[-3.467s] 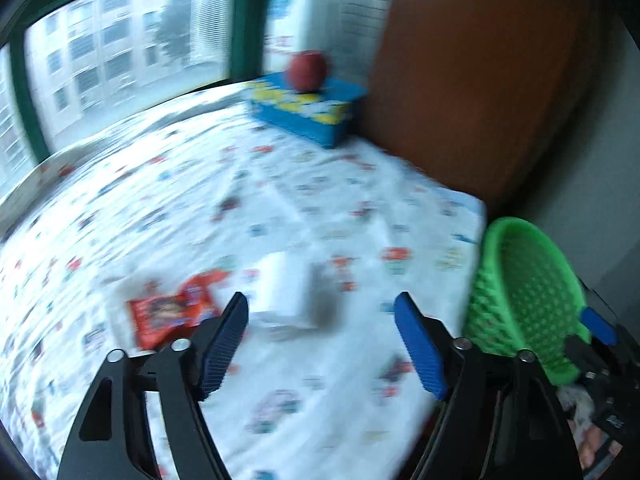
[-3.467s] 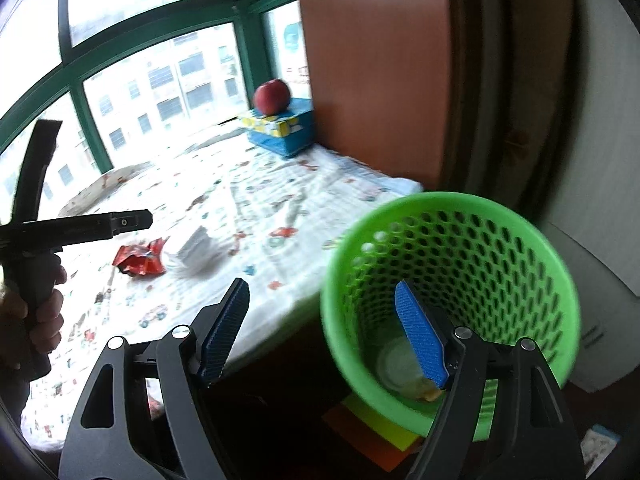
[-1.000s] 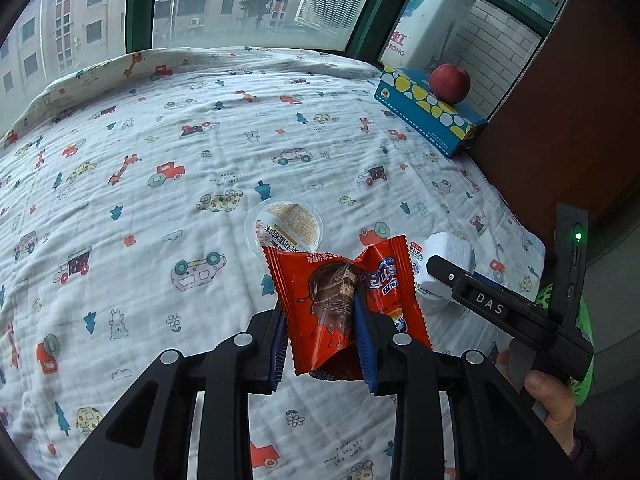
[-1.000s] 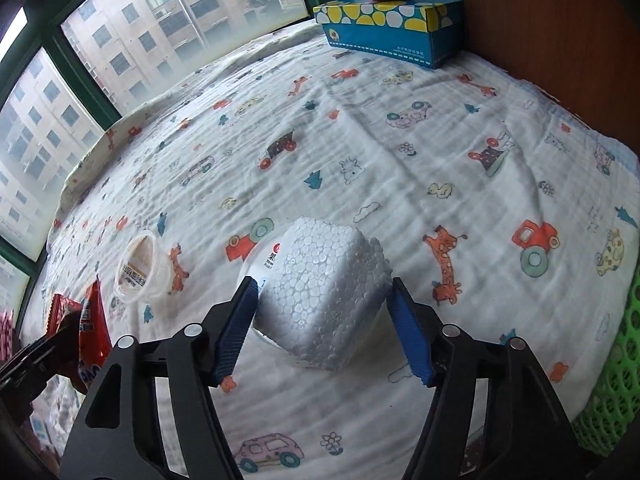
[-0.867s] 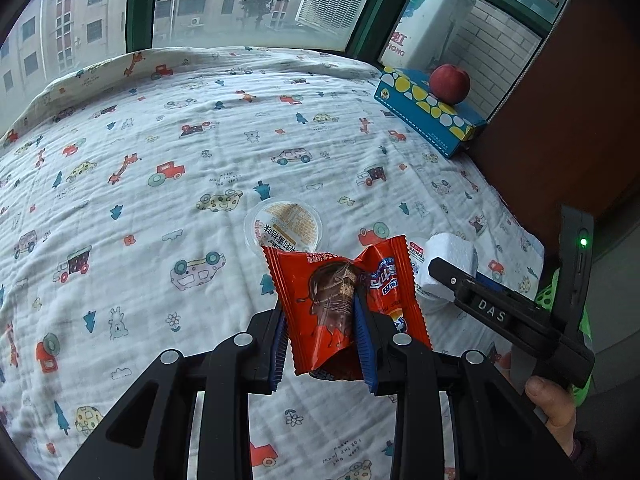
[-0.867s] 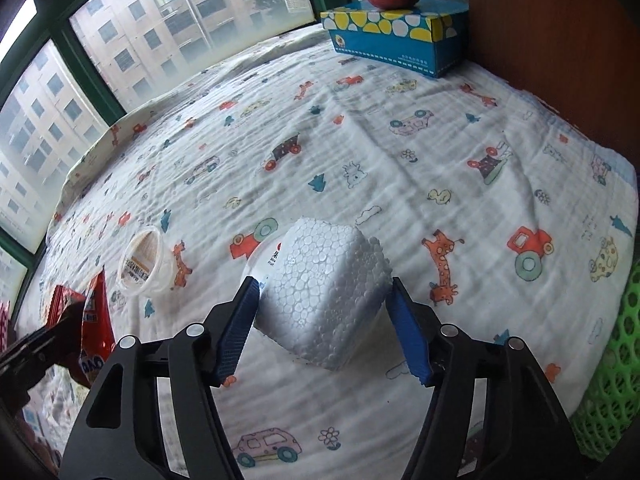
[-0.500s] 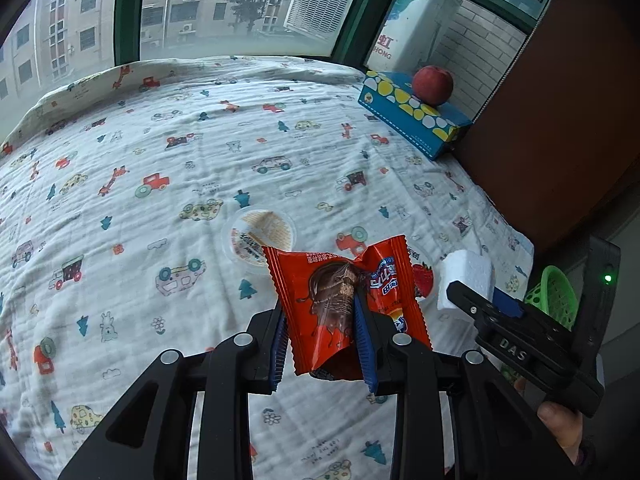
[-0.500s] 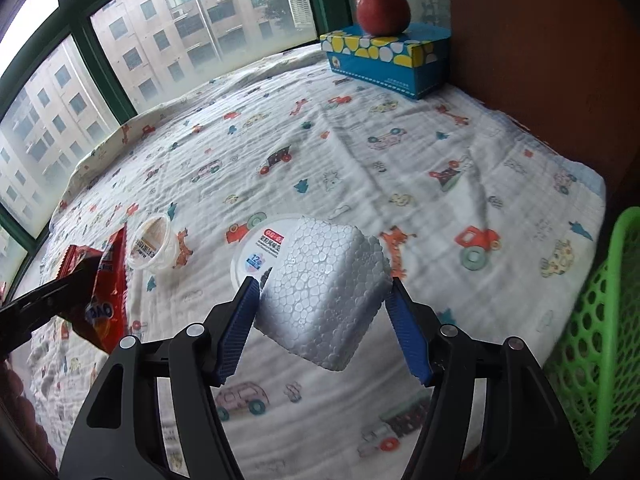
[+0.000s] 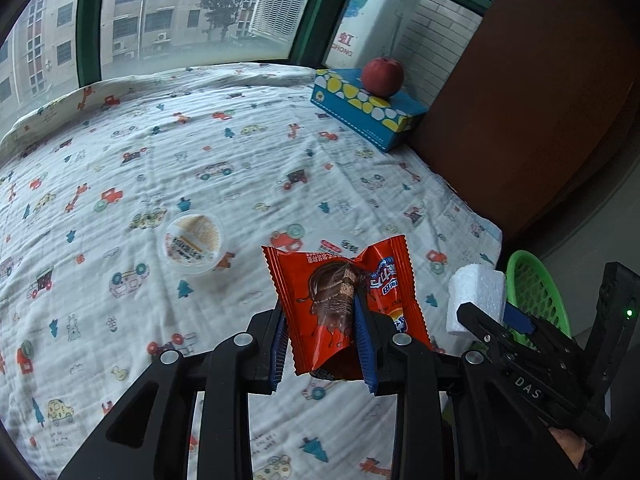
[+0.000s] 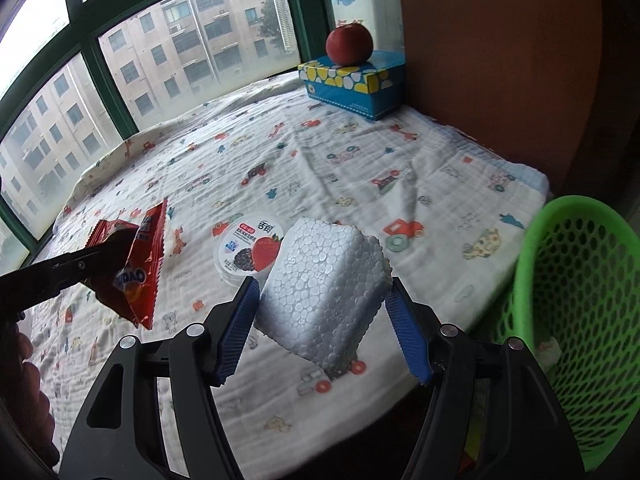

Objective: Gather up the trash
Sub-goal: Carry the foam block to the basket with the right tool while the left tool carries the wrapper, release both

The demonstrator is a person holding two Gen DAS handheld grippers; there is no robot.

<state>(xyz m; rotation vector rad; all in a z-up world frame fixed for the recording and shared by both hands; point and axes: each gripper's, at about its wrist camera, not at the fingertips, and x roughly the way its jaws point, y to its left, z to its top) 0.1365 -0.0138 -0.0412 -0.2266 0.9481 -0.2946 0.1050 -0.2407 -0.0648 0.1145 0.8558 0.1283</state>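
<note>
My left gripper [image 9: 322,344] is shut on a red snack wrapper [image 9: 344,304] and holds it above the bed; the wrapper also shows in the right wrist view [image 10: 136,264]. My right gripper [image 10: 324,332] is shut on a white styrofoam block [image 10: 324,288], lifted near the bed's right edge; the block also shows in the left wrist view [image 9: 476,294]. A green mesh basket [image 10: 576,320] stands on the floor just right of the bed. A clear plastic cup [image 9: 194,240] and a yogurt lid [image 10: 250,252] lie on the bedsheet.
The bedsheet [image 9: 160,160] has a cartoon car print. A blue tissue box [image 10: 352,84] with a red apple [image 10: 349,45] on it sits at the far corner by the window. A brown wooden panel [image 10: 500,60] stands on the right.
Both grippers have lifted and pulled back toward the bed's right edge with their loads. The green basket has come further into both views. The yogurt lid under the block is uncovered.
</note>
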